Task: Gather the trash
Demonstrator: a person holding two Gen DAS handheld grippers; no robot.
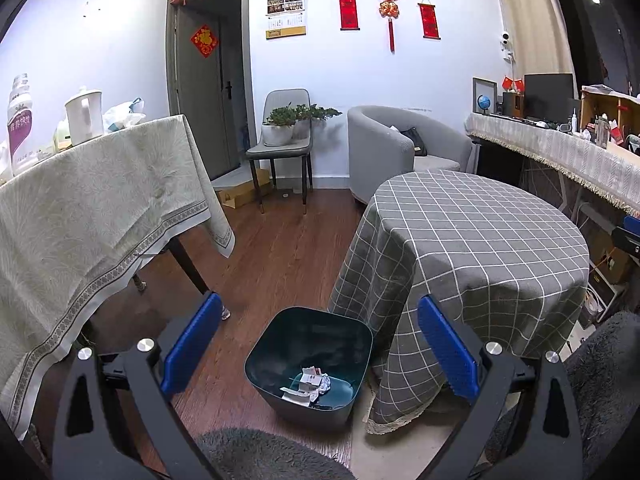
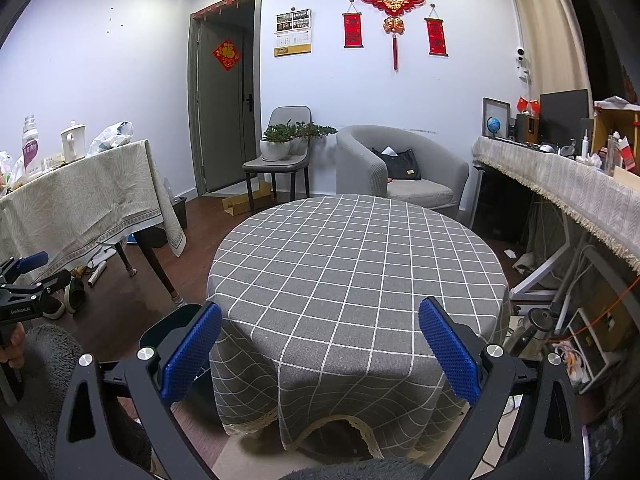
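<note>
A dark teal bin point(image 1: 308, 364) stands on the wooden floor beside the round table point(image 1: 472, 232) with the grey checked cloth. Crumpled paper scraps point(image 1: 310, 386) lie at the bottom of the bin. My left gripper point(image 1: 320, 344) hovers above the bin, open, nothing between its blue pads. My right gripper point(image 2: 320, 348) is open over the near edge of the round table point(image 2: 356, 256), holding nothing. Part of the bin point(image 2: 176, 320) shows behind its left finger. The left gripper point(image 2: 28, 276) appears at the far left of the right wrist view.
A table with a cream cloth point(image 1: 92, 208) stands left, carrying a kettle point(image 1: 83, 116) and bottle point(image 1: 19, 124). A chair with a potted plant point(image 1: 280, 128), a grey armchair point(image 1: 400, 148) and a cluttered long desk point(image 2: 560, 176) line the back and right. Shoes point(image 2: 70, 294) lie on the floor.
</note>
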